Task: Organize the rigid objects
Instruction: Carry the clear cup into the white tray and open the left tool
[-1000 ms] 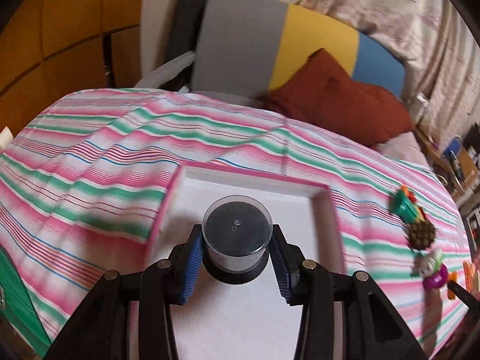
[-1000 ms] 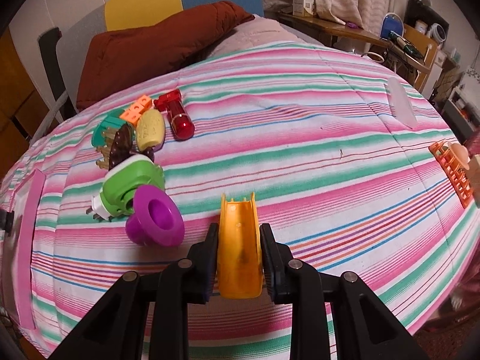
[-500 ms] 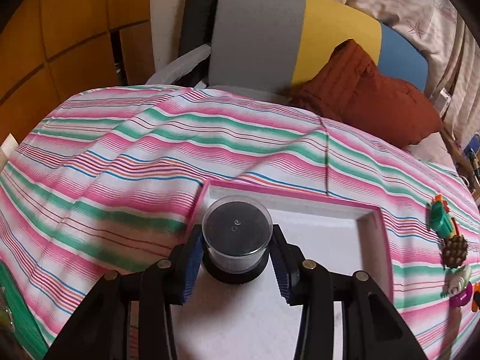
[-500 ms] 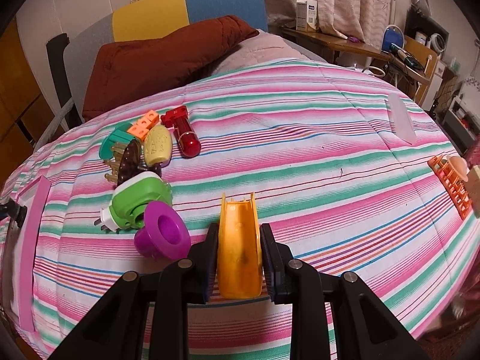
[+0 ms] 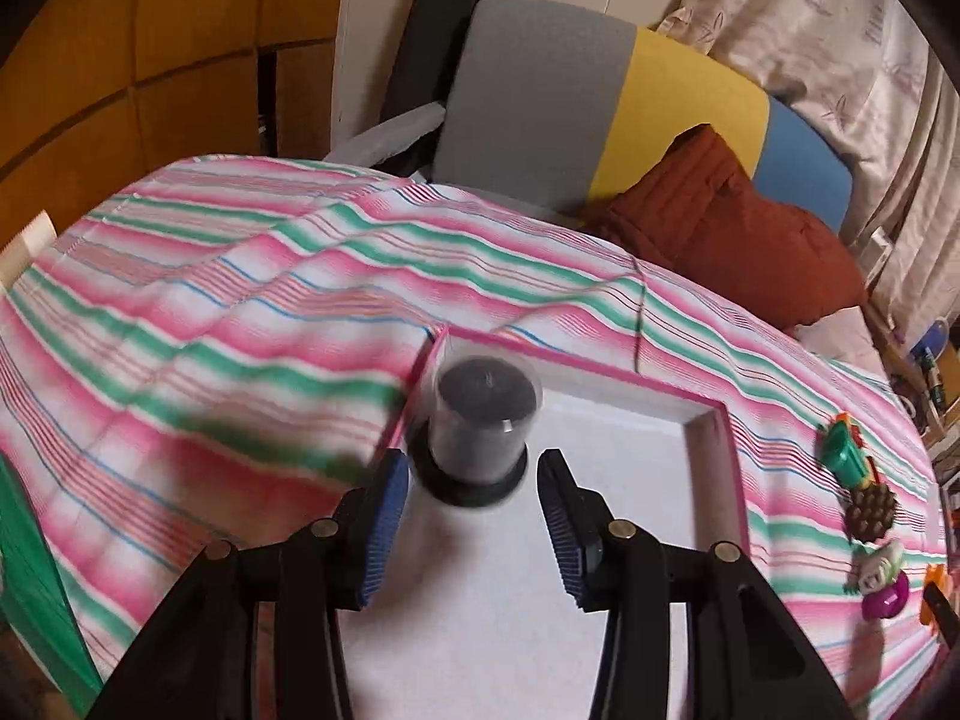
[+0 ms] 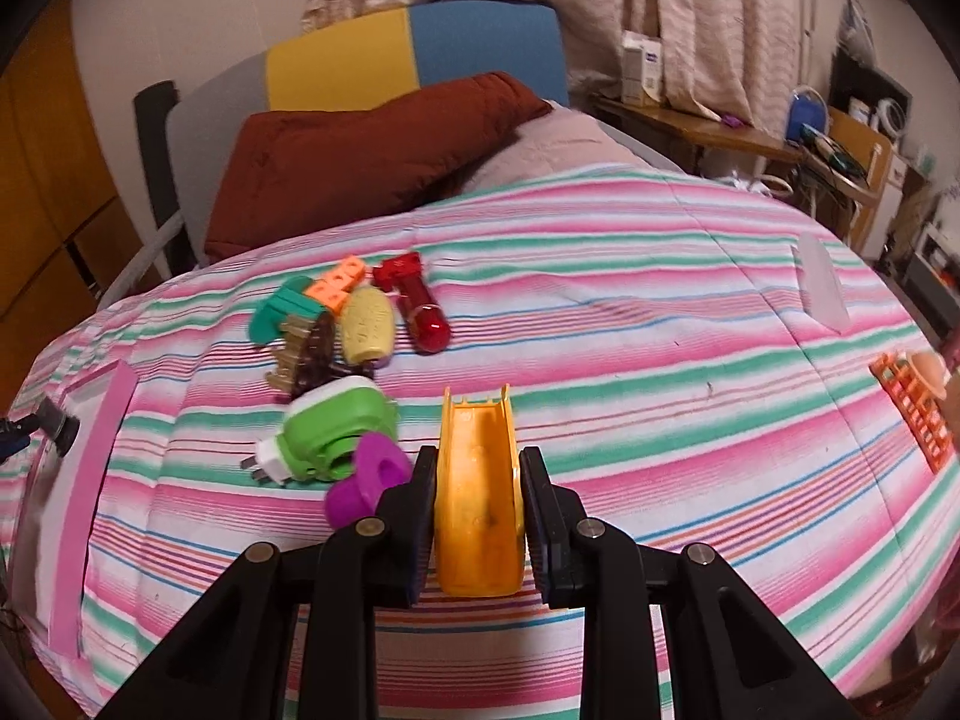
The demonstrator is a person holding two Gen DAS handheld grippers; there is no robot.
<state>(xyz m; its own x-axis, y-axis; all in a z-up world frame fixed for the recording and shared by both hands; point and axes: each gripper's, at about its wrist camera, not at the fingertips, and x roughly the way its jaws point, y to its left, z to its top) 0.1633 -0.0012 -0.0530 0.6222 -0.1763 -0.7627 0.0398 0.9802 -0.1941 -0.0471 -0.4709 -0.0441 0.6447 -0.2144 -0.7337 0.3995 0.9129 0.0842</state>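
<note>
In the left wrist view a clear round container with a black base (image 5: 477,429) stands in the far left corner of a white tray with a pink rim (image 5: 714,414). My left gripper (image 5: 474,531) is open just behind it, not touching it. In the right wrist view my right gripper (image 6: 477,522) is shut on an orange plastic chute piece (image 6: 477,504), held above the striped bed. A pile of toys lies ahead of it on the left: a purple cup (image 6: 366,483), a green and white plug (image 6: 333,429), a yellow oval (image 6: 366,324) and a red tube (image 6: 420,303).
The tray shows at the far left of the right wrist view (image 6: 90,480). A brown cushion (image 6: 360,144) lies at the head of the bed. An orange grid piece (image 6: 912,414) sits at the right edge. A green board (image 5: 30,570) stands at the bed's left side.
My left gripper has opened and drawn back, leaving the container standing in the tray's corner. My right gripper still holds the orange piece and has drifted slightly left, partly covering the purple cup.
</note>
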